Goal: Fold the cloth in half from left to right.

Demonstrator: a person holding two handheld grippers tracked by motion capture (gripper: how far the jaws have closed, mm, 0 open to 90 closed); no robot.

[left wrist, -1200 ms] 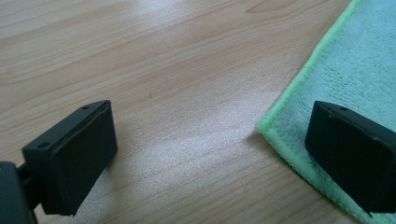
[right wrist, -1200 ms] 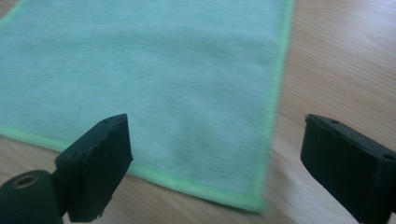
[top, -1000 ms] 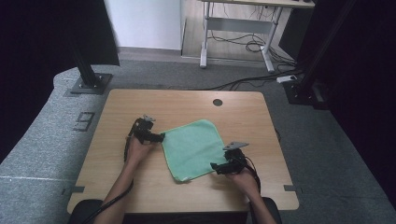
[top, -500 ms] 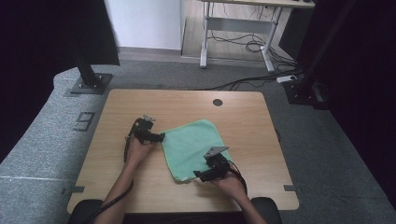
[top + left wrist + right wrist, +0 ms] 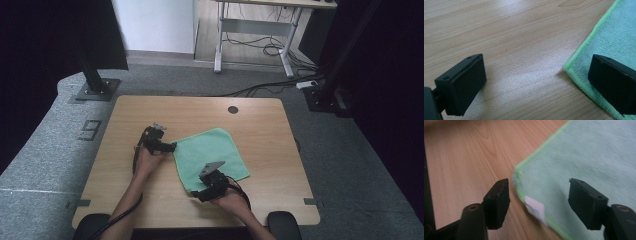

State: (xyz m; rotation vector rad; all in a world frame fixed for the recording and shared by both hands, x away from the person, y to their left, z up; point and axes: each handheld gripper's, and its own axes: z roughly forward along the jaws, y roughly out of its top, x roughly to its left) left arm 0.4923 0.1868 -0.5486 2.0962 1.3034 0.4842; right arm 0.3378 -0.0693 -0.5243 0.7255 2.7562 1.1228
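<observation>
While both grippers straddle cloth [image 5: 210,152] corners, right gripper [image 5: 539,195] jaws close.

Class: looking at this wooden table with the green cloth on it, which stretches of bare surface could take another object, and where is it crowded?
Free: the far strip of the table between the cloth and the cable hole, the right side past the cloth, and the left edge beyond the left gripper. Crowded: the near middle, where the right gripper straddles the cloth's near corner.
</observation>
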